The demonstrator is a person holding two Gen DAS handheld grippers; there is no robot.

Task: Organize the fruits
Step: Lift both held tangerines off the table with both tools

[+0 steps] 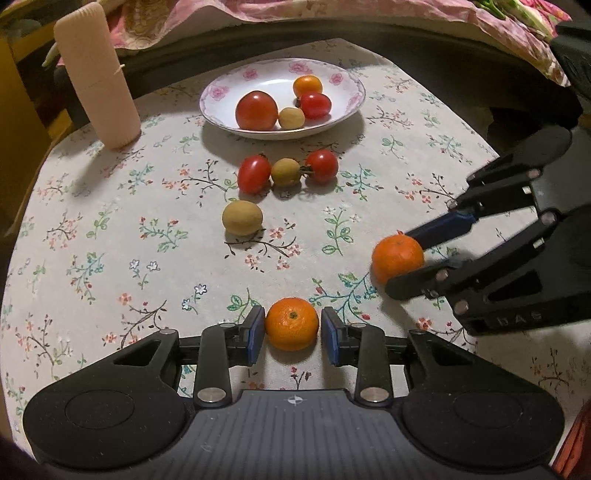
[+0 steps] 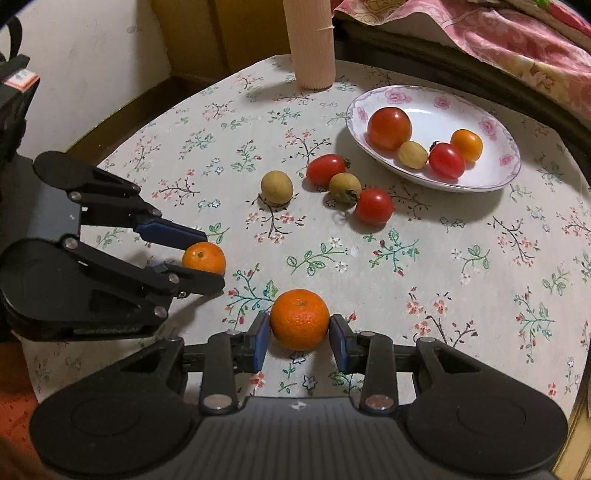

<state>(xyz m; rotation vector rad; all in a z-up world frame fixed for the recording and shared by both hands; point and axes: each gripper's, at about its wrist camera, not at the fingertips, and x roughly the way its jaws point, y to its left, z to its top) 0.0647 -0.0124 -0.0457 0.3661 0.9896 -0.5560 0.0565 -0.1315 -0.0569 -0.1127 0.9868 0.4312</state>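
Our left tongs (image 1: 292, 330) straddle a mandarin (image 1: 291, 324) on the desk (image 1: 110, 236), pads spread just beside it, stem scar facing up. Our right tongs (image 2: 299, 329) bracket another mandarin (image 2: 299, 319) likewise. The plate (image 1: 229, 86) lies at twelve o'clock.

Round table under a floral tablecloth (image 1: 110, 236), pink floral bedding (image 2: 498, 33) upper right, pale wall (image 2: 92, 55) upper left, possibly a yellow cabinet (image 2: 221, 29) beside it.
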